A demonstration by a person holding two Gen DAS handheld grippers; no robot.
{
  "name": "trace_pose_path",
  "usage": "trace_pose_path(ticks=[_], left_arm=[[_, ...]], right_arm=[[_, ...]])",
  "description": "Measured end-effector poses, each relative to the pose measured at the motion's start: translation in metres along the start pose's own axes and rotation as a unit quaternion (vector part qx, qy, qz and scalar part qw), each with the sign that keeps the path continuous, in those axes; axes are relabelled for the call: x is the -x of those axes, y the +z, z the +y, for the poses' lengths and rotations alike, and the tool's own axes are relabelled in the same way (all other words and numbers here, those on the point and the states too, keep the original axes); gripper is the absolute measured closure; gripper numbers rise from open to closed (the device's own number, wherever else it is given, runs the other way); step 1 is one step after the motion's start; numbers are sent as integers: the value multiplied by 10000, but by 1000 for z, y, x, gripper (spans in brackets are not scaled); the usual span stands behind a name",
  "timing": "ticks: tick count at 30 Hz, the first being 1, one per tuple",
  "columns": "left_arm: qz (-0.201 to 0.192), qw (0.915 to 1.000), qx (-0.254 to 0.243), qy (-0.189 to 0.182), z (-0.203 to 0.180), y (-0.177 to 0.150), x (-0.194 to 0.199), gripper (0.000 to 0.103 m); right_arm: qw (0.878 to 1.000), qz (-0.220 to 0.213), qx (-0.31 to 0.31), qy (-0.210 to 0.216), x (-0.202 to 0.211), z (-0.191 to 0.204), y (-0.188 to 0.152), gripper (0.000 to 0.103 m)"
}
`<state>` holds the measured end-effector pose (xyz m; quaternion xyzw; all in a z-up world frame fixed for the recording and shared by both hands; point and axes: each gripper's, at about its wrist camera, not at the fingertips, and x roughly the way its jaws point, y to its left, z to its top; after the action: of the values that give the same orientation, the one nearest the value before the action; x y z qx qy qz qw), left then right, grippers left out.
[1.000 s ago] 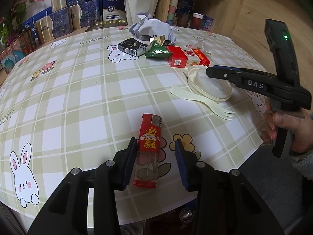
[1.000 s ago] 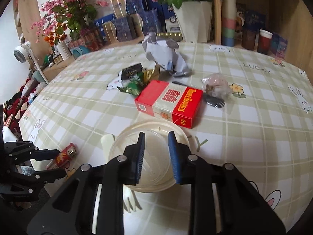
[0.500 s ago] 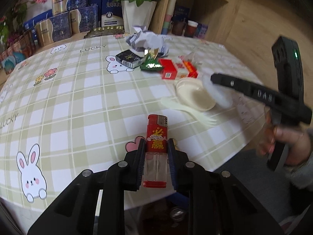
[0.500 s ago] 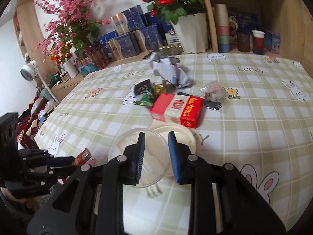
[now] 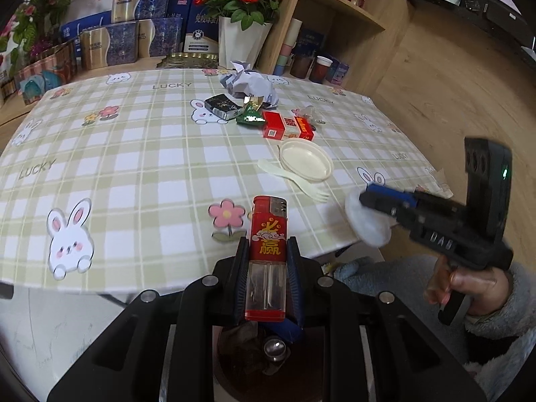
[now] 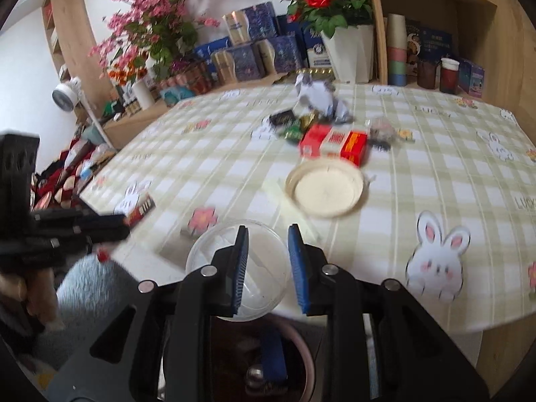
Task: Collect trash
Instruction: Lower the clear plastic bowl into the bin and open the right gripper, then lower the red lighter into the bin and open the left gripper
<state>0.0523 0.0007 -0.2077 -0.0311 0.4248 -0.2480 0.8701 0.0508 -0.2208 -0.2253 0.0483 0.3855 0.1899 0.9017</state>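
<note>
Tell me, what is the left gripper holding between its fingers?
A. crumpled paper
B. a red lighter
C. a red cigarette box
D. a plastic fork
B: the left gripper is clamped on the clear lower half of the red lighter, lifted off the checked tablecloth.

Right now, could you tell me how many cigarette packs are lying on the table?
2: a black pack beside the crumpled paper, and a red pack just behind the round lid. Others may be hidden.

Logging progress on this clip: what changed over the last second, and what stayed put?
The left gripper closed on the red lighter and lifted it off the table. The right gripper carried the clear lid back past the table edge. Cream dish, spork, red box unmoved.
</note>
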Motion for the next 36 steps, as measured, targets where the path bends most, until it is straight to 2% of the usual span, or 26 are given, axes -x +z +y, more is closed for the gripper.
trace_pose_path(ticks=[4, 8, 13, 15, 16, 18, 22, 24, 26, 30, 33, 36], left_arm=[[-20, 9999, 154, -46, 5, -14, 14, 81], [-30, 9998, 184, -12, 4, -20, 21, 81], [-95, 9999, 38, -34, -5, -21, 28, 81], [-83, 10000, 12, -38, -6, -21, 28, 81], [-59, 10000, -6, -21, -7, -22, 28, 81], [-6, 10000, -71, 56, -7, -23, 28, 81], [22, 9993, -266, 280, -10, -29, 26, 81], [59, 9983, -463, 352, -13, -33, 24, 81], [109, 9973, -639, 346, -16, -38, 22, 81], [152, 9962, -837, 173, -21, -46, 20, 81], [142, 9971, -750, -47, -20, -52, 17, 81], [271, 9972, -683, -112, -19, -62, 6, 81]], right_arm=[[9996, 292, 14, 31, -4, 9, -27, 76], [9978, 609, 9, 263, -14, 21, -43, 76], [9915, 1145, 409, 462, -32, 51, -62, 75], [9901, 1229, 545, 395, -34, 59, -65, 70], [9903, 1204, 591, 357, -33, 61, -64, 67], [9924, 1052, 573, 276, -25, 59, -59, 50], [9974, 637, 324, -33, -6, 45, -48, 35], [9986, 385, 207, -295, 4, 38, -44, 14], [9990, 122, 88, -432, 14, 31, -40, 9], [9964, -281, -41, -797, 33, 22, -39, 6], [9924, -578, -146, -1079, 46, 17, -42, 6], [9876, -774, -297, -1337, 54, 13, -46, 6]])
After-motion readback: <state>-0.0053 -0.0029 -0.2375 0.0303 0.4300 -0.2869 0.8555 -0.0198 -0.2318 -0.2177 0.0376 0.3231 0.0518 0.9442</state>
